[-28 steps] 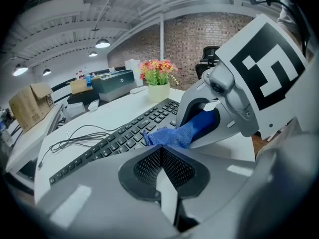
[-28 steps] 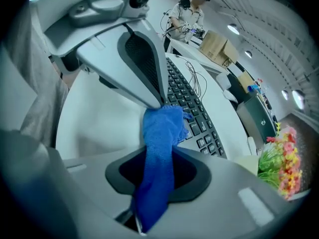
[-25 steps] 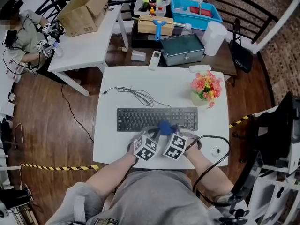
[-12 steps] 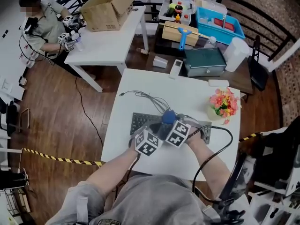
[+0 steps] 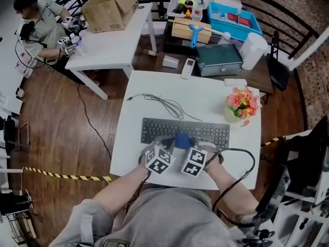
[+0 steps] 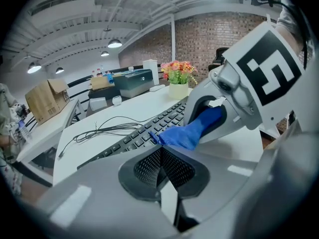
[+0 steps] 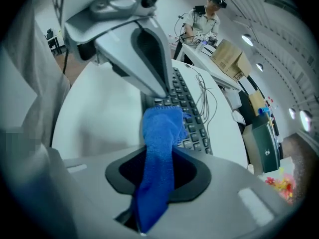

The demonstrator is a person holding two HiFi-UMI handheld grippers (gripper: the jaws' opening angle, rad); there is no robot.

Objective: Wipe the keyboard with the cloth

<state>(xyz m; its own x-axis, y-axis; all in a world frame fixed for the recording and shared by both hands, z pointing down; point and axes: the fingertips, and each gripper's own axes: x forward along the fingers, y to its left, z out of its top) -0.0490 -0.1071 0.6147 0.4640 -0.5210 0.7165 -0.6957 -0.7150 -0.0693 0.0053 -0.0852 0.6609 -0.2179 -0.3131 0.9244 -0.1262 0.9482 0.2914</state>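
Note:
A black keyboard (image 5: 205, 130) lies across the white table (image 5: 205, 96). My right gripper (image 5: 185, 145) is shut on a blue cloth (image 5: 182, 139), which rests on the keys near the keyboard's front edge, about midway along. In the right gripper view the cloth (image 7: 162, 133) runs up between the jaws of the right gripper (image 7: 159, 158) and its end drapes onto the keys (image 7: 192, 113). My left gripper (image 5: 163, 147) is close beside it on the left. The left gripper (image 6: 160, 156) is shut with nothing in it, and just ahead of it the right gripper (image 6: 219, 116) holds the cloth (image 6: 187, 133).
A flower pot (image 5: 241, 104) stands at the table's right. The keyboard's cord (image 5: 159, 104) loops behind it. A black cable (image 5: 239, 161) curves at the front right. Beyond are a grey box (image 5: 220, 59), a remote (image 5: 187, 67), and a person (image 5: 41, 27) at another table with a cardboard box (image 5: 110, 6).
The cloth was pushed out over the keys toward the keyboard's far side, then drawn back to the front edge. Both grippers moved together with it.

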